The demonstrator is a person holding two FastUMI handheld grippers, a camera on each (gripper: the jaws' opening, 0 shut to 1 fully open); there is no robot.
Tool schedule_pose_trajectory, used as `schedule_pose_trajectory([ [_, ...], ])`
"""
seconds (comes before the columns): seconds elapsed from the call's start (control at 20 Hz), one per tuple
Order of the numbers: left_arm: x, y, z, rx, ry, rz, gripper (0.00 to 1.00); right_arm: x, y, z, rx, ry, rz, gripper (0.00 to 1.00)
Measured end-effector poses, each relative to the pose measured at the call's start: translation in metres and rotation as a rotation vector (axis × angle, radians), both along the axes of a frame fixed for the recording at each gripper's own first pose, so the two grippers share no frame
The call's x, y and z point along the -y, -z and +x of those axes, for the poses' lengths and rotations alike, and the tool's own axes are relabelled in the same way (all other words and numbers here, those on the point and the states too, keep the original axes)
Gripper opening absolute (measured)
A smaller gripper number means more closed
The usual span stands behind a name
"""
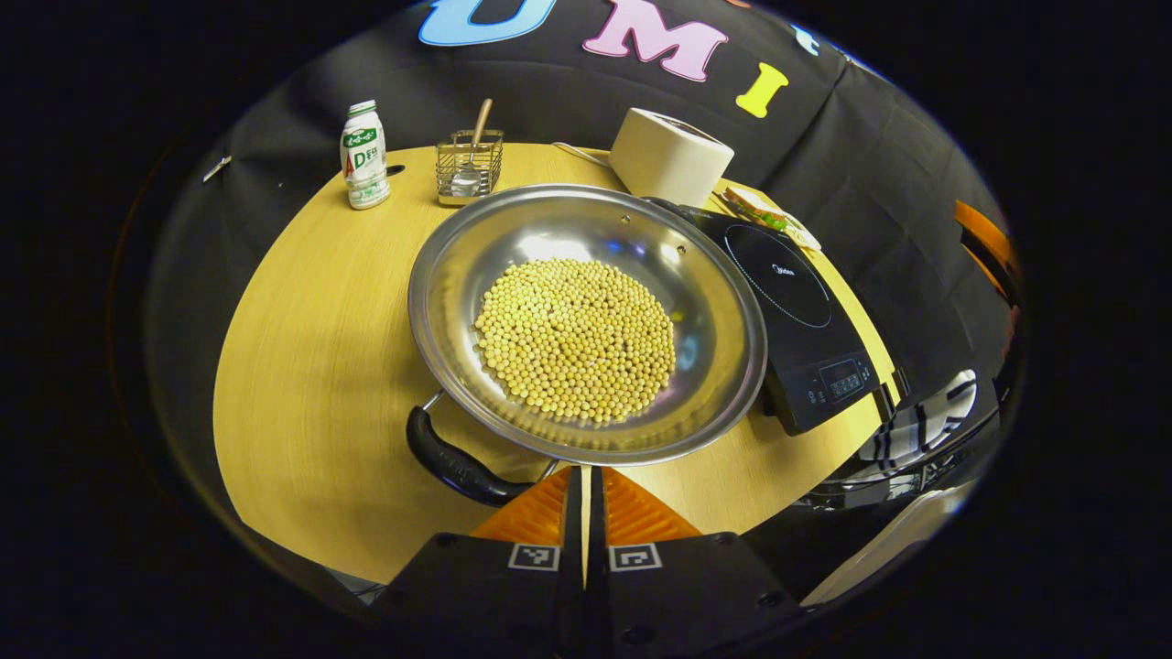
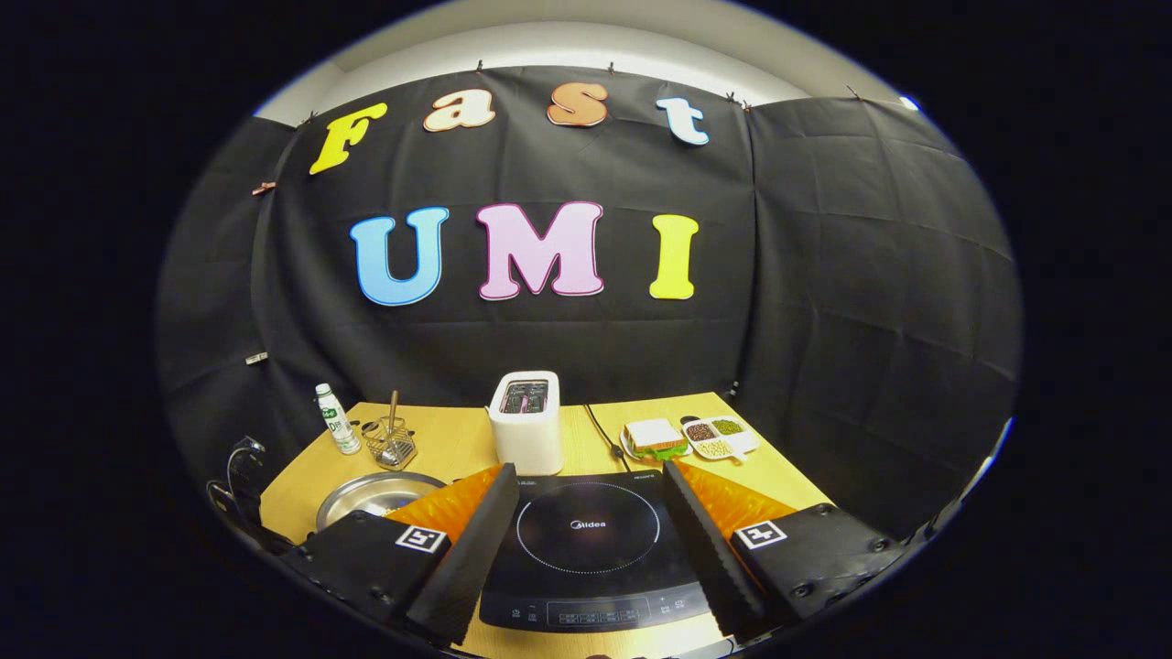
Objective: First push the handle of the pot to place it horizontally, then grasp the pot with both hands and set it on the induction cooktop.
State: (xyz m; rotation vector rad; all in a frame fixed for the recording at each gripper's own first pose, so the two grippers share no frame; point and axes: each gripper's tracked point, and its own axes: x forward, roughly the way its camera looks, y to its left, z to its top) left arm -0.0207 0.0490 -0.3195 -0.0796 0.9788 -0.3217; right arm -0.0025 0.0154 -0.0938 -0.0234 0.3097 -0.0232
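A shiny steel pot [image 1: 586,320] with a heap of yellow beans in it rests on the wooden table [image 1: 320,366]. Its black handle [image 1: 453,462] sticks out at the near left of the rim. My left gripper [image 1: 584,480] is shut, fingertips just at the pot's near rim, right of the handle. To the pot's right lies the black induction cooktop [image 1: 797,311]. In the right gripper view my right gripper [image 2: 586,494] stands open above the near part of the cooktop [image 2: 591,540], with the pot [image 2: 375,494] at its left.
A white toaster [image 2: 526,421] stands behind the cooktop. A small bottle [image 1: 364,156] and a wire basket [image 1: 469,167] with a spoon sit at the back left. A sandwich [image 2: 655,439] and a sectioned dish [image 2: 719,437] lie at the back right.
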Motion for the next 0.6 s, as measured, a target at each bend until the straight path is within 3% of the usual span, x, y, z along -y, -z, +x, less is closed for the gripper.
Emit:
schedule_pose_trajectory([
  [0.6, -0.055, 0.003, 0.022, -0.005, -0.084, 0.097, 0.05, 0.002, -0.005, 0.006, 0.014, 0.035, 0.003, 0.98],
])
